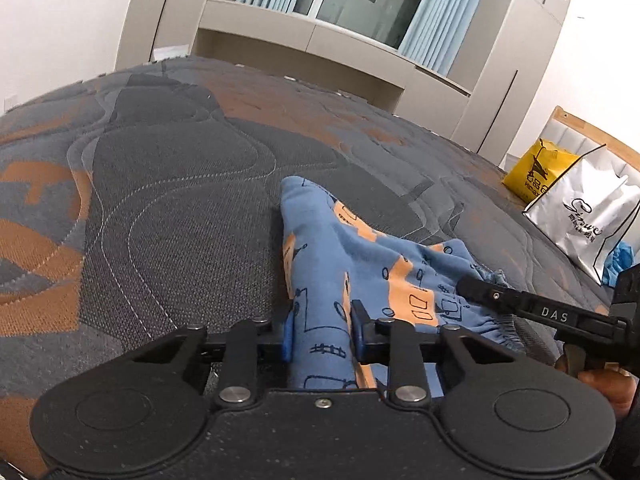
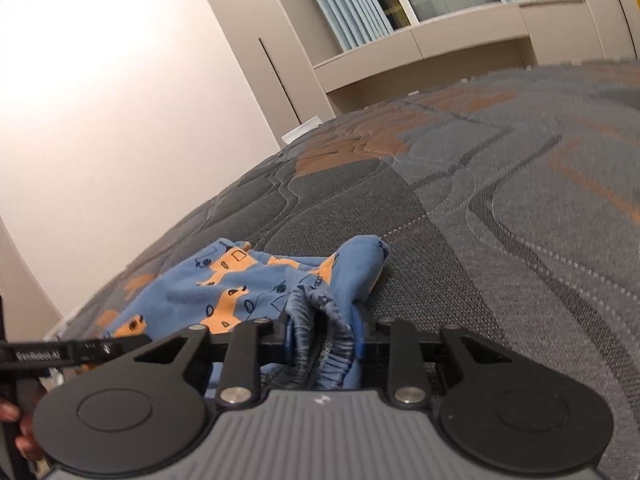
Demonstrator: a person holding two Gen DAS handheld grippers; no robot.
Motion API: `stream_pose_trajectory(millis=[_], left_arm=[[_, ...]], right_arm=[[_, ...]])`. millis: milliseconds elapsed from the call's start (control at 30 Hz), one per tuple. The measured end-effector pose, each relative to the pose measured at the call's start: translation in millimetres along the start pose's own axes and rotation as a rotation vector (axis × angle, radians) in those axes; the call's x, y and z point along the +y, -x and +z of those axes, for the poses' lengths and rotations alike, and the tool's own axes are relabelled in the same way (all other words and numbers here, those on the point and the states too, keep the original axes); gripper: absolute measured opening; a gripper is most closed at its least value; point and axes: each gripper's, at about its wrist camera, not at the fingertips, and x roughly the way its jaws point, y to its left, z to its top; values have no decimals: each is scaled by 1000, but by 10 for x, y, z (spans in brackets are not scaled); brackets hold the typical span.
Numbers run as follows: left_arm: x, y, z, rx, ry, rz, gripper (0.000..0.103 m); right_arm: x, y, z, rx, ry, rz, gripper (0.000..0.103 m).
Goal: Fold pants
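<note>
While both claws are gripping cloth, the fold is looking only just begun.

Left claw (image 1: 322,336): its blue pads are pressing together on a bunched ridge of the pants (image 1: 360,264), which are running straight ahead from between the fingers.

Right claw (image 2: 323,338): it is pinching the gathered elastic waistband (image 2: 320,320), which is puckering between its fingers right at the tips.

Pants: they are lying crumpled on the mattress (image 1: 180,200) just ahead of both claws, one rounded end poking up a little farther out; the blue and orange print is showing in loose folds, not flat.

Step in hand: I judge this to be the lift-and-spread stage, both claws holding the waist end so the legs can be straightened.

Next move: it is probably calling for drawing the two claws apart and raising them, tensioning the waistband evenly so the cloth is hanging smooth before being laid down.

Beyond, to the left claw's right: a silver bag (image 1: 588,216) and a yellow bag (image 1: 534,170) are sitting at the mattress edge, well apart from the pants.
</note>
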Motion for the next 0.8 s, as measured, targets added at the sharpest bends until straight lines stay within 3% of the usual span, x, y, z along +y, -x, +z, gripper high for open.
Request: stream_pose_trajectory(millis=[200,400,567,700,800], left_arm=[[-66,84,59,-25,-49,-26,25],[-111,12,318,-24,-101,-72,23],[-159,-100,792,-113,-144,-95,23],[-127,-315,1167,-153,-110,-91,23],[-86,-517,1304,-159,-80,-77,23]], right_arm=[[277,236,-67,-102,62,-64,23],[418,309,-28,-138,130,-116,22],[510,207,447,-185,207,-141,22],[461,20,935,-218,224,-123,22],[343,-224,1186,-195,193,-101,22]])
